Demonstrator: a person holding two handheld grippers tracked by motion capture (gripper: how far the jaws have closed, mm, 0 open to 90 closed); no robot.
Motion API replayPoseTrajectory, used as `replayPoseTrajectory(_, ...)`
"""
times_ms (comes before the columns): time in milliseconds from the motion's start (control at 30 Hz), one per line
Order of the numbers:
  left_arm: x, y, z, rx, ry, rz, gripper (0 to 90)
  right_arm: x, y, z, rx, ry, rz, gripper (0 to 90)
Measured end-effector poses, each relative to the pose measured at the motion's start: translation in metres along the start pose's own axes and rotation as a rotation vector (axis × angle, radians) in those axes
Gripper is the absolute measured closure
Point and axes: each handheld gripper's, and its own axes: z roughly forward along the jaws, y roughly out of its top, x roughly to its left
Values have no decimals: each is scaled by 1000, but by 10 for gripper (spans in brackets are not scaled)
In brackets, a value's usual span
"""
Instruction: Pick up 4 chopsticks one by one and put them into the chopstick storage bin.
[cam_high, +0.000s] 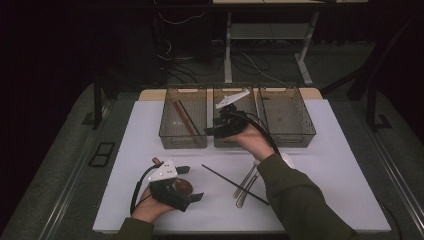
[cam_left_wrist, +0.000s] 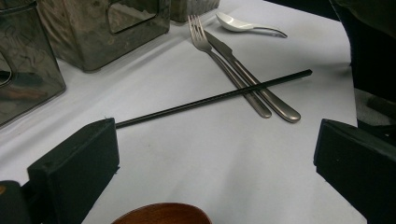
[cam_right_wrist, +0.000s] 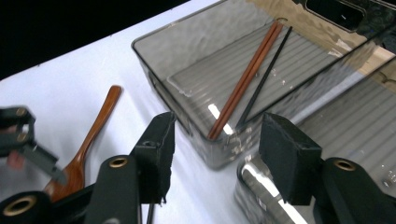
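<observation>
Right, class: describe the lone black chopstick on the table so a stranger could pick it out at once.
Start at the white table, in front of the three smoky bins. The black chopstick lies bare on it, slanting across the handles of a fork and knife. It is thin, straight and matte black, unlike that shiny steel.

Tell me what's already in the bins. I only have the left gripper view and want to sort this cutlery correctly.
Observer: The left bin holds brown chopsticks and one black chopstick, lying lengthwise.
Operator: Where's the right gripper?
Observer: The right gripper hovers open and holds nothing. It is over the near left corner of the middle bin, with its jaws facing the left bin.
</observation>
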Motion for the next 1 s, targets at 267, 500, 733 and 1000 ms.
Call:
replayPoseTrajectory(267,0,0,0,0,3,-5,0,2,-21,-23,-13,35,-16,423)
replayPoseTrajectory(500,0,0,0,1,6,-5,0,5,-45,-41,-19,62,-17,418)
replayPoseTrajectory(733,0,0,0,1,11,-3,0,8,-71,-54,-20,74,-10,413)
replayPoseTrajectory(1000,0,-1,1,5,13,-2,0,8,-98,-72,-31,71,-1,411)
